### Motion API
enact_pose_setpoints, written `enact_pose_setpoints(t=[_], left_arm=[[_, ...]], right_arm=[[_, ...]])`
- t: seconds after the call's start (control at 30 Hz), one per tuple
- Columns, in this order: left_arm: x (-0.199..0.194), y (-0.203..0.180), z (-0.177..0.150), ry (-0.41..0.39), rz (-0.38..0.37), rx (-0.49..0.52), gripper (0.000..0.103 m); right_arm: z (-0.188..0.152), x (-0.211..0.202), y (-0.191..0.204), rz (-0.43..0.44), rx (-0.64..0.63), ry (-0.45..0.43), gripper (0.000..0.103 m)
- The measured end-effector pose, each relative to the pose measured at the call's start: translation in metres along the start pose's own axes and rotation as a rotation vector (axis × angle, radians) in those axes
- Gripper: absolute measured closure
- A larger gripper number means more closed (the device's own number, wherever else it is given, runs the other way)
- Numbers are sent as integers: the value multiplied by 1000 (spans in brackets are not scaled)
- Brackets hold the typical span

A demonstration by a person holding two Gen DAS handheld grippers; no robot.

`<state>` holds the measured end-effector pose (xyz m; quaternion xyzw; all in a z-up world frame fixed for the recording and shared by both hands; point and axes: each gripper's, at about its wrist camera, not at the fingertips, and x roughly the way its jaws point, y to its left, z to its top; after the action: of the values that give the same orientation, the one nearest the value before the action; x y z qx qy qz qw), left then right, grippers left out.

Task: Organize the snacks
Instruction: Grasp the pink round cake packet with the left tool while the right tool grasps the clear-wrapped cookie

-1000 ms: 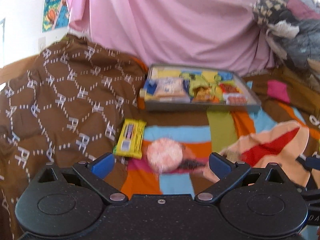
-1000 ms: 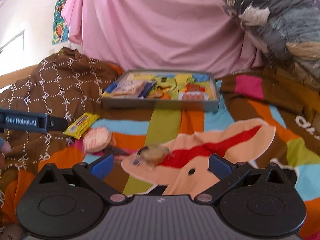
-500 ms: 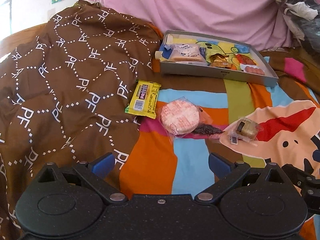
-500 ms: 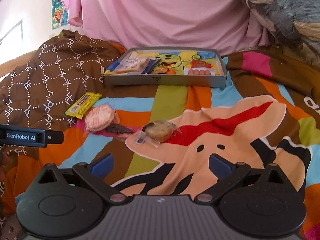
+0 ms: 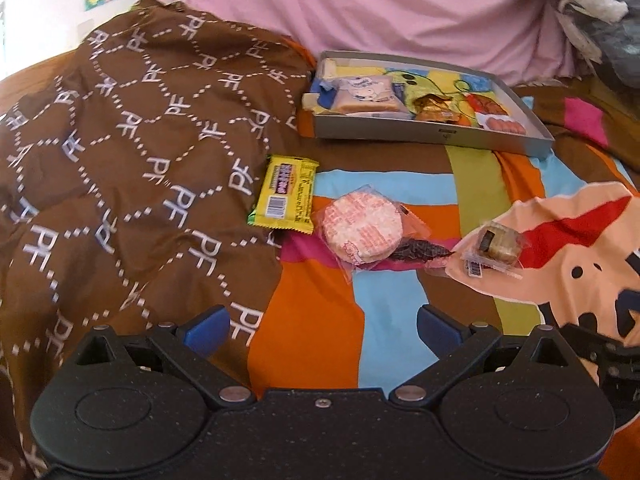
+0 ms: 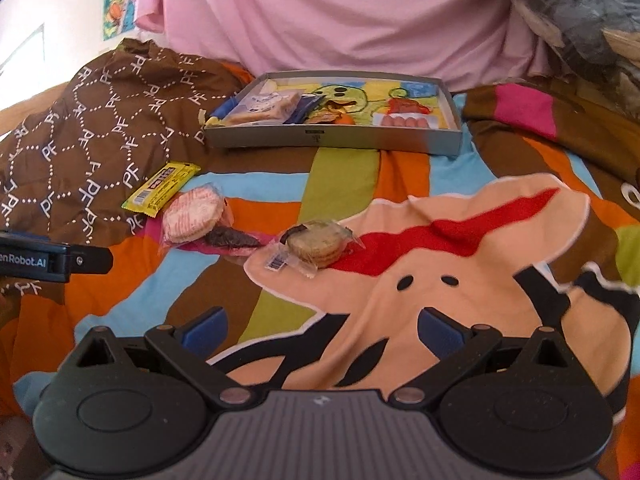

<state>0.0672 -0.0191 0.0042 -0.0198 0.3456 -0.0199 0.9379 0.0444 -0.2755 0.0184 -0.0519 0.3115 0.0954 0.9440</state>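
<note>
I read "PF" repeated in white across the brown patterned blanket [image 5: 132, 184]; "enRobot.AI", cut off, on the black left hand-held gripper [image 6: 48, 261]. The yellow snack bar wrapper's [image 5: 285, 194] print is illegible to me.

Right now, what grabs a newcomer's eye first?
The grey tray at the back, already holding several snacks. In front of it, four loose ones lie in a row on the striped blanket: yellow bar, pink round wafer, dark packet, wrapped cookies.
</note>
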Motion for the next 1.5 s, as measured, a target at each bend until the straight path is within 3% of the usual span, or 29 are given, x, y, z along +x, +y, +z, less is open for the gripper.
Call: enact_pose_setpoints(t=[0.23, 0.47, 0.67, 0.87, 1.0, 1.27, 1.5], left_arm=[[24, 8, 23, 69, -78, 105, 4], [43, 3, 54, 56, -122, 325, 4], [60, -10, 68, 34, -174, 427, 5], [87, -26, 76, 151, -303, 549, 9], [98, -30, 77, 159, -315, 637, 9], [119, -25, 86, 170, -298, 664, 9], [141, -31, 90, 210, -350, 705, 10]], right_arm=[[21, 23, -7, 43, -83, -34, 0], [38, 54, -19, 98, -119, -45, 0], [40, 80, -28, 130, -71, -18, 0], [36, 94, -27, 153, -80, -1, 0], [34, 96, -31, 161, -79, -2, 0], [41, 110, -31, 199, -87, -9, 0], [39, 112, -30, 250, -89, -20, 6]])
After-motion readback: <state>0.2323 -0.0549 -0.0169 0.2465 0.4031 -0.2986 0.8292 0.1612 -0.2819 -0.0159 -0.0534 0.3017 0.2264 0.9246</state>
